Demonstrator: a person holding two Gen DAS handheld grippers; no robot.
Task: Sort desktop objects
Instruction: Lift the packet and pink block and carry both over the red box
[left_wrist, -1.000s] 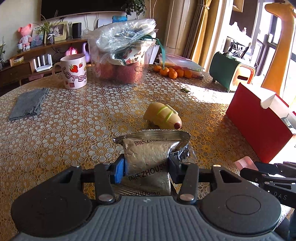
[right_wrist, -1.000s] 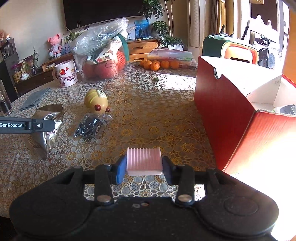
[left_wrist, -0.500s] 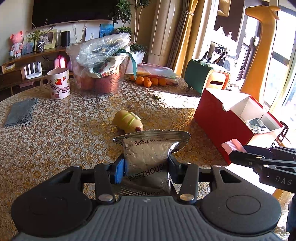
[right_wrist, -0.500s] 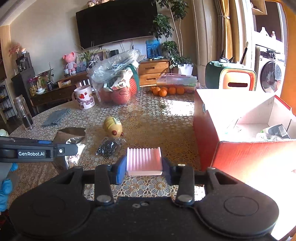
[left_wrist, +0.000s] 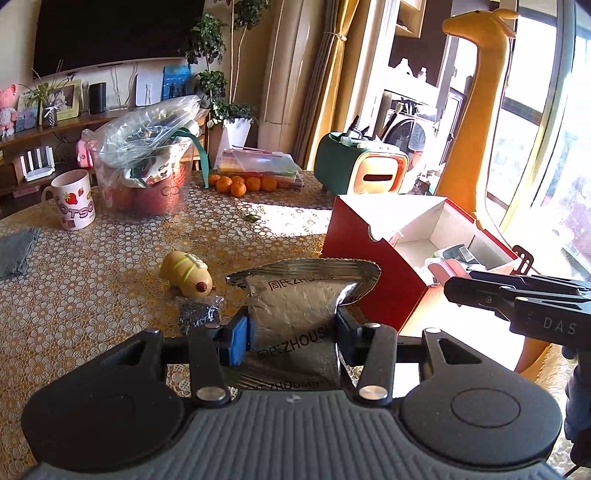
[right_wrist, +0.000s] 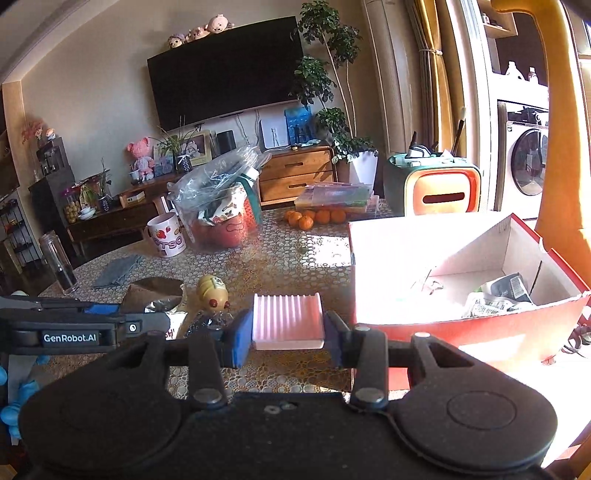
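Sunlit living room, television on the far wall, and a round surface (left_wrist: 92, 280) under a gold lace-pattern cloth fills the near ground. Largest of the task's things is the red box (right_wrist: 461, 332), open at the top, standing at the right edge of the surface with a few packets already lying inside it. Behind, a clear container stuffed with bags (left_wrist: 147, 173), a strawberry mug (left_wrist: 74, 203) and a row of oranges (left_wrist: 243, 184) sit well back and look to be no part of the present step.

Both grippers are loaded and off the surface. The left hand-held gripper (left_wrist: 291, 336) has its jaws part-closed and pressing on a silver foil pouch (left_wrist: 295, 310), held upright, just left of the box's near corner. The right hand-held gripper (right_wrist: 288, 334) grips a pink ribbed block (right_wrist: 286, 321) between its pads, flat and level, beside the box's front wall.

The step in hand appears to be the carry toward the box. Next, each load likely needs bringing above the rim and over the open interior before the jaws let go; the right one seems nearer.

Left on the surface are a yellow toy (left_wrist: 188, 275) and, just in front of it, a small dark packet (left_wrist: 199, 314).
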